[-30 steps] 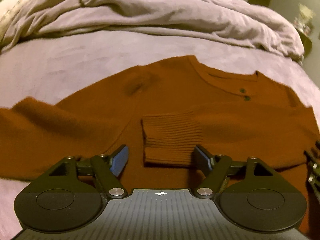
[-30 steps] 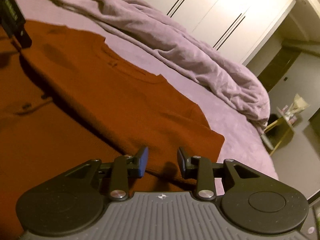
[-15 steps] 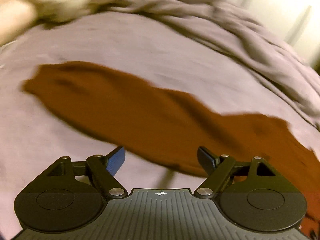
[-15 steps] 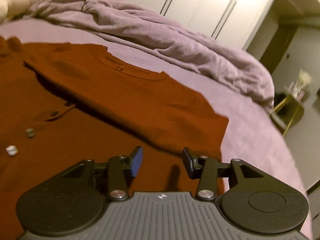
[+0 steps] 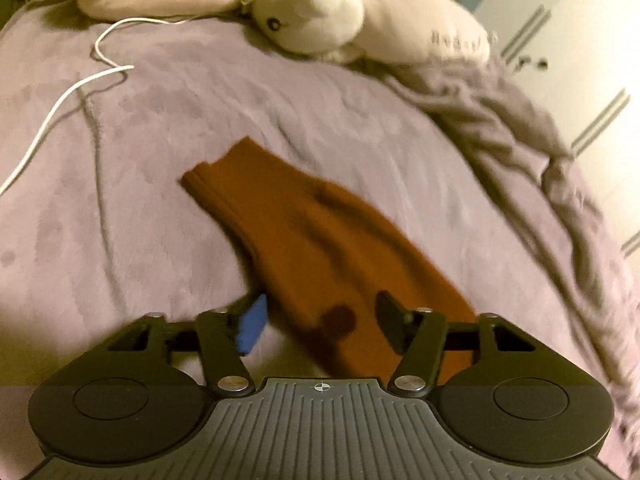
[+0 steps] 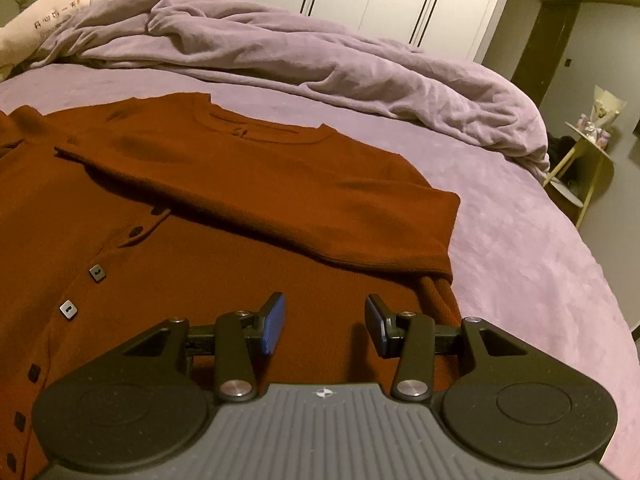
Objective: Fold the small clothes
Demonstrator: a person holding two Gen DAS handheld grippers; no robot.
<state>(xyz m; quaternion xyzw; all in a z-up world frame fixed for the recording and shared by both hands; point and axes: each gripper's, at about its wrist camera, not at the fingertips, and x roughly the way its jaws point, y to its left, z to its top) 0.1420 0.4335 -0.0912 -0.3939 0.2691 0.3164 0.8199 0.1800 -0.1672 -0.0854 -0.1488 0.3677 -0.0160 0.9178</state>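
A rust-brown buttoned cardigan (image 6: 168, 264) lies flat on the purple bed. Its right sleeve (image 6: 304, 196) is folded across the chest. Its left sleeve (image 5: 320, 248) stretches out straight on the sheet, with the ribbed cuff (image 5: 212, 172) at the far end. My left gripper (image 5: 320, 322) is open and hovers over the near part of that sleeve, holding nothing. My right gripper (image 6: 325, 326) is open and empty above the cardigan's body, near its right edge.
A crumpled purple duvet (image 6: 320, 60) lies along the far side of the bed. A plush toy and pillow (image 5: 312, 4) sit at the head, and a white cable (image 5: 64, 96) runs across the sheet. A gold side table (image 6: 588, 160) stands beside the bed.
My left gripper swung left from the cardigan's chest and folded cuff to the outstretched left sleeve. My right gripper shifted a little and opened wider over the cardigan's right side.
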